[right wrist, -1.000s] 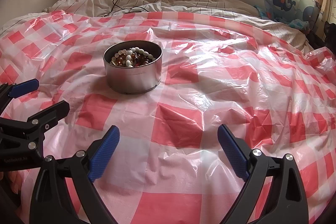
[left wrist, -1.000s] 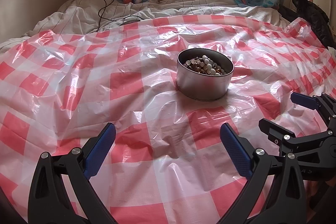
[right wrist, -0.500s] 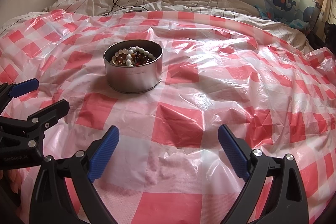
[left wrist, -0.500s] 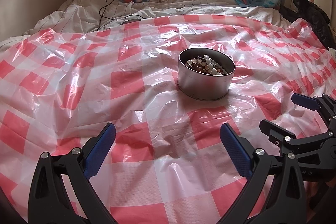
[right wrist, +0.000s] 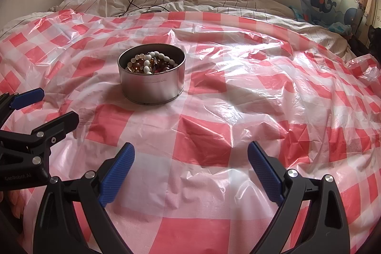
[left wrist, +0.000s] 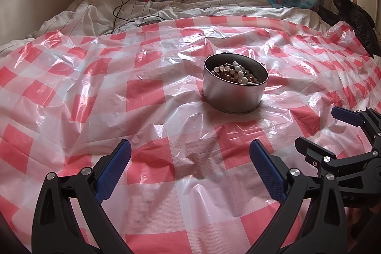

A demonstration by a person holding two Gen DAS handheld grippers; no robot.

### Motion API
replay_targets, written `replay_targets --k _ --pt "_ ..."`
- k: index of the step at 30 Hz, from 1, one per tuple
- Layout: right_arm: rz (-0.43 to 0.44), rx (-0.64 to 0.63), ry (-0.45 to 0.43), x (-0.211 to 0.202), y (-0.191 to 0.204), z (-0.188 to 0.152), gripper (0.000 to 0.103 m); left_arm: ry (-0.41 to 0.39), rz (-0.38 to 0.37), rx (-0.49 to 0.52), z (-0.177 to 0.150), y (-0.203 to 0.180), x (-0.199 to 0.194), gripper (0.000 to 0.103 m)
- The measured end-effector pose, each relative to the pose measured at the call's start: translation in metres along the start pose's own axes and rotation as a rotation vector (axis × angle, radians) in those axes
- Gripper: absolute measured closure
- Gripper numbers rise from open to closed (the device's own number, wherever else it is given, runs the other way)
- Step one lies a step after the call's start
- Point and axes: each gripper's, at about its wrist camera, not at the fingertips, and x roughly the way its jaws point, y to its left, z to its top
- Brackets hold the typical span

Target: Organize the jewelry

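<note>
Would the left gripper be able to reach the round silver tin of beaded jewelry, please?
Probably yes: the left gripper, jaws open and empty, faces the round silver tin across bare red-checked plastic sheet, with nothing between.

"GenRobot.AI" in pale letters on the black body of the left gripper [right wrist: 45,113], right wrist view, no other legible text

The round metal tin [left wrist: 235,89] of beaded jewelry [left wrist: 235,73] sits slightly further right and lower in the left wrist frame; in the right wrist view it edged slightly right.
</note>
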Motion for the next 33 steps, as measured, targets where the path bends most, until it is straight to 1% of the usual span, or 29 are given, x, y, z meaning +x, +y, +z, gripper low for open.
replay_targets --k 9,14,25,33 --pt "-0.001 -0.001 0.000 -0.0002 0.0002 0.0005 0.011 0.005 0.003 0.001 0.0009 0.0001 0.0007 0.007" --pt "-0.001 -0.001 0.001 0.0001 -0.0001 0.0001 0.011 0.017 -0.001 -0.004 -0.0046 0.0033 0.0029 0.007" --pt "-0.002 -0.002 0.002 0.0001 0.0008 -0.0001 0.011 0.022 0.000 -0.004 -0.0012 0.0026 0.0035 0.007" --pt "-0.002 -0.003 0.003 -0.0002 0.0014 0.0007 0.011 0.037 0.018 -0.011 -0.0018 0.0039 0.0056 0.007"
